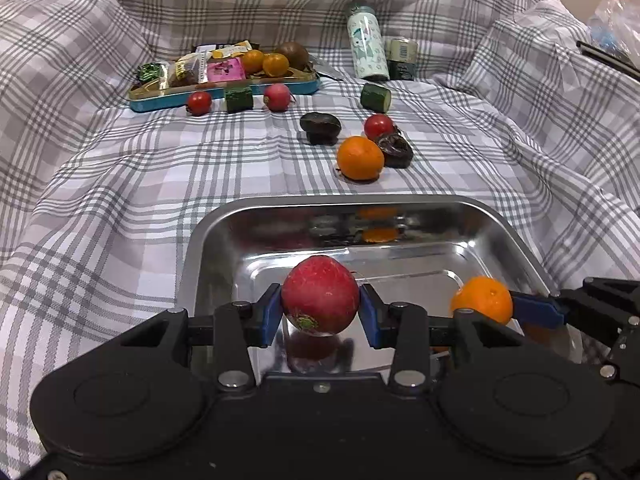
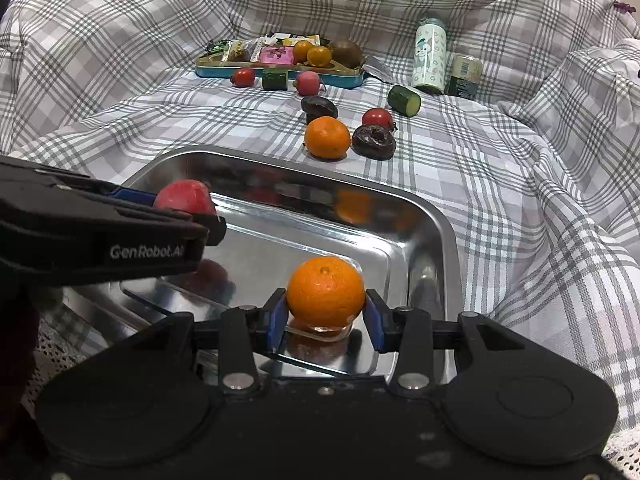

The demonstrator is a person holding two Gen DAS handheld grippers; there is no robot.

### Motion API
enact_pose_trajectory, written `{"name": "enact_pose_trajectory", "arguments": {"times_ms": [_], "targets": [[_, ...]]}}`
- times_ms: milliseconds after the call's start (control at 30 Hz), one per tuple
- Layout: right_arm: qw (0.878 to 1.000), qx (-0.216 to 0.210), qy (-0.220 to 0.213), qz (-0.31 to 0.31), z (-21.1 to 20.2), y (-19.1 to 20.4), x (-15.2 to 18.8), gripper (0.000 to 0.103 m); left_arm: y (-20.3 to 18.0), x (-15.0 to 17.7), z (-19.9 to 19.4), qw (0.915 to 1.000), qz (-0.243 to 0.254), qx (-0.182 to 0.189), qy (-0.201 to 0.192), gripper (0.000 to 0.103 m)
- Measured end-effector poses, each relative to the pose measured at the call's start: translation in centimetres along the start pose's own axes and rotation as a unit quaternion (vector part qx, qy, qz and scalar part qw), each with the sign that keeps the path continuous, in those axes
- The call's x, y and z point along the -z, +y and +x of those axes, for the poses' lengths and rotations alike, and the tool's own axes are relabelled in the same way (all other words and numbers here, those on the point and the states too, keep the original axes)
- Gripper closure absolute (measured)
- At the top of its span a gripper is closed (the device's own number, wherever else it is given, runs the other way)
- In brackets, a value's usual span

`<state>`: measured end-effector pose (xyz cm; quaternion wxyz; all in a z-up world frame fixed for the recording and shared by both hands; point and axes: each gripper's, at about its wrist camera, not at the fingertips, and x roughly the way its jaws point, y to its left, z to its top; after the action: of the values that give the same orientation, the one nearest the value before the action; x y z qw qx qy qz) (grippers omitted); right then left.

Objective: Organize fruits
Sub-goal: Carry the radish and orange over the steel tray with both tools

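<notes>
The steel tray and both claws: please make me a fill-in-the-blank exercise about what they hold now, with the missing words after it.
1. The left claw is shut on a ____ radish above the steel tray.
2. The right claw is shut on an ____.
3. On the cloth beyond the tray, another orange lies beside a dark wrinkled fruit and a ____.

Missing words: red; orange; tomato
</notes>
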<state>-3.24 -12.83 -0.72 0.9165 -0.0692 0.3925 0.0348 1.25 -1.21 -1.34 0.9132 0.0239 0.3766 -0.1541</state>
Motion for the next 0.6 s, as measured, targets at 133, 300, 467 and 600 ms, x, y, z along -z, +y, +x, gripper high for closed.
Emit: {"name": "enact_pose_trajectory", "arguments": {"times_ms": [133,300,467,600], "targets": [[1.000,0.001,0.000,-0.014,0.00,0.33,0.07,0.060,-0.34,0.04,0.00,0.9999,0.010,-0.002,0.000,0.054],[1.000,0.002,-0.004,-0.018,-0.19,0.28,0.11,0.059,-0.02,-0.07,-0.20,1.0000,0.000,-0.002,-0.006,0.054],[1.000,0.004,-0.008,-0.015,-0.27,0.21,0.09,0.059,0.23,-0.13,-0.26,0.9999,-0.009,-0.001,-0.008,0.054],[1.000,0.004,-0.011,-0.011,-0.31,0.05,0.03,0.060,-0.02,-0.06,-0.53,0.9999,-0.003,-0.001,-0.015,0.054]]}}
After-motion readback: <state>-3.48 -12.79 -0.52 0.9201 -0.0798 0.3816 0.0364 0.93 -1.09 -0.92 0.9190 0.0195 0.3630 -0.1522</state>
